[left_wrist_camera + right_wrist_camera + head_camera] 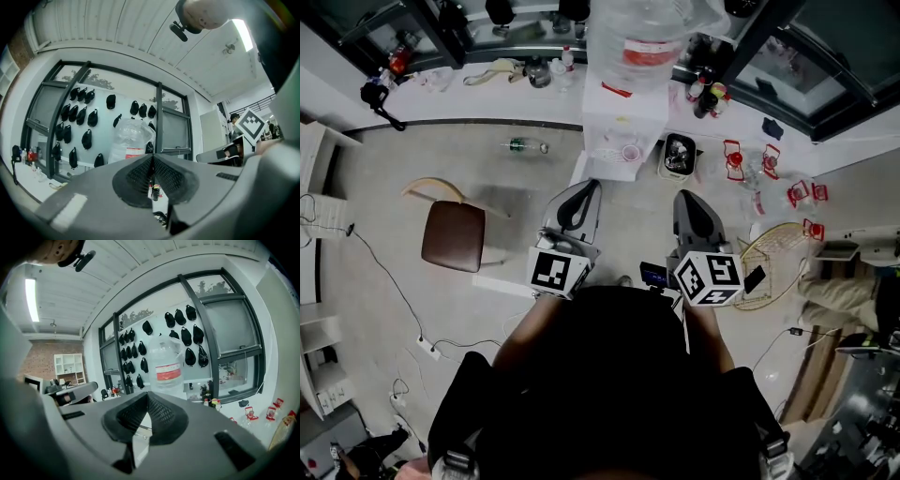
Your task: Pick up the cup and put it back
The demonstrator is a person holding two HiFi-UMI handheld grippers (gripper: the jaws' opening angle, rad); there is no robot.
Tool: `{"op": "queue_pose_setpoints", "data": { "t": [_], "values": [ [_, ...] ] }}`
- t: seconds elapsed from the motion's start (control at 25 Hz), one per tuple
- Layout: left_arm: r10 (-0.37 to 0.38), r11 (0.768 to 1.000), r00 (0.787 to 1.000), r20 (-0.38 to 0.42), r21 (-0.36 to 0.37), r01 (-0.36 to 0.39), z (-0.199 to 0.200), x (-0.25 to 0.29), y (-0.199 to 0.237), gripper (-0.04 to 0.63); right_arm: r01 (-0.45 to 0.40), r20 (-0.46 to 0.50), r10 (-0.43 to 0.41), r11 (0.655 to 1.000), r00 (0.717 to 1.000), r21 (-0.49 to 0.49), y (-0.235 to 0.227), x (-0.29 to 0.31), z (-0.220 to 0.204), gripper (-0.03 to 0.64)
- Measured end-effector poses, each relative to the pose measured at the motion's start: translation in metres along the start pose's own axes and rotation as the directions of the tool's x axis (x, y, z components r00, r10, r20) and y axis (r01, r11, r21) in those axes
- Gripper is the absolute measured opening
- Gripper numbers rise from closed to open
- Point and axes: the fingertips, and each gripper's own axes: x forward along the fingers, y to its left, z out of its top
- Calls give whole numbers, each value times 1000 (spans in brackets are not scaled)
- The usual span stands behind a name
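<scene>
The cup [630,152] is small and pinkish-white. It stands upright on the front ledge [607,156] of the white water dispenser [619,117], right under the big clear water bottle [639,37]. It looks tiny in the head view, so I cannot tell if anything is in it. Nothing touches it.

Both claws are well apart from the cup. The person holds them out in front, pointing toward the dispenser. The left gripper [585,186] is closed all the way: its two black pads [140,176] meet and nothing is between them. The right gripper [147,401] is the same, with its pads pressed together and holding nothing.

So the cup is at its spot and both claws are empty. That fits two times: just ahead of the cup being lifted, or just after it is set down again. I cannot tell which.

Either way, I think the good thing is to be gentle near the dispenser. The ledge looks narrow and the cup looks light, so a bump could tip it or push it off. Keep the claws level and slow, and keep them away from the big bottle on top. The floor is busy too — a brown chair [455,234], a wire basket [773,251] and cords [380,267] lie near the feet, so step with care.
</scene>
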Motion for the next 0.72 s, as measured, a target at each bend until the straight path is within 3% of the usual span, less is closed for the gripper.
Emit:
{"op": "queue_pose_setpoints", "data": {
  "t": [0.72],
  "values": [
    [2,1000,1000,8,5,-2,2,-9,10,6,-7,-23,7,1000,1000,-8,11,8,-7,-5]
  ]
}}
